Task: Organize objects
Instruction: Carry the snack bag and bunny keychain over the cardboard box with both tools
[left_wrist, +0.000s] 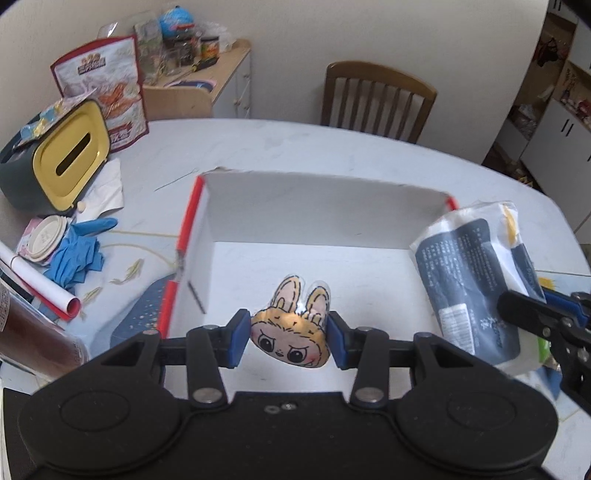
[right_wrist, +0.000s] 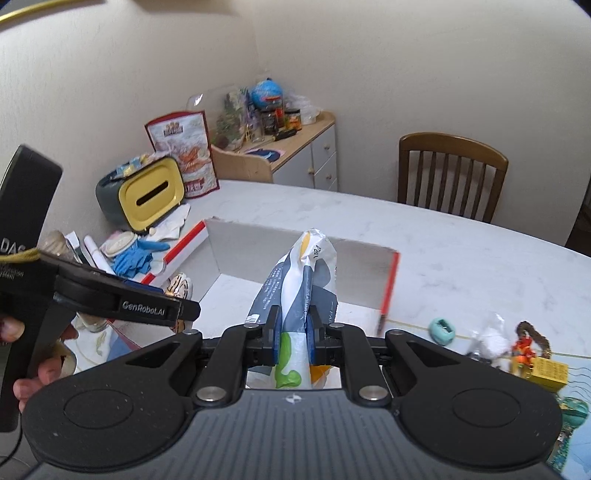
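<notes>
A bunny-face toy (left_wrist: 290, 332) with tan ears sits pinched between the blue pads of my left gripper (left_wrist: 288, 334), held over the inside of the open white box (left_wrist: 314, 206) with red edges. My right gripper (right_wrist: 293, 325) is shut on a dark-blue and white tissue pack (right_wrist: 303, 280), which stands up between its pads above the box's (right_wrist: 258, 236) near side. In the left wrist view the tissue pack (left_wrist: 476, 280) hangs at the box's right wall with the right gripper (left_wrist: 532, 314) behind it. The left gripper (right_wrist: 177, 314) and the toy (right_wrist: 181, 288) show at the left of the right wrist view.
Left of the box lie blue gloves (left_wrist: 74, 254), a yellow-faced tissue holder (left_wrist: 70, 155), a lidded cup (left_wrist: 44, 236) and a red snack bag (left_wrist: 110, 85). To the right are a teal item (right_wrist: 441, 330), a keychain (right_wrist: 528, 347) and a yellow box (right_wrist: 546, 371). A wooden chair (left_wrist: 376, 99) stands behind the table.
</notes>
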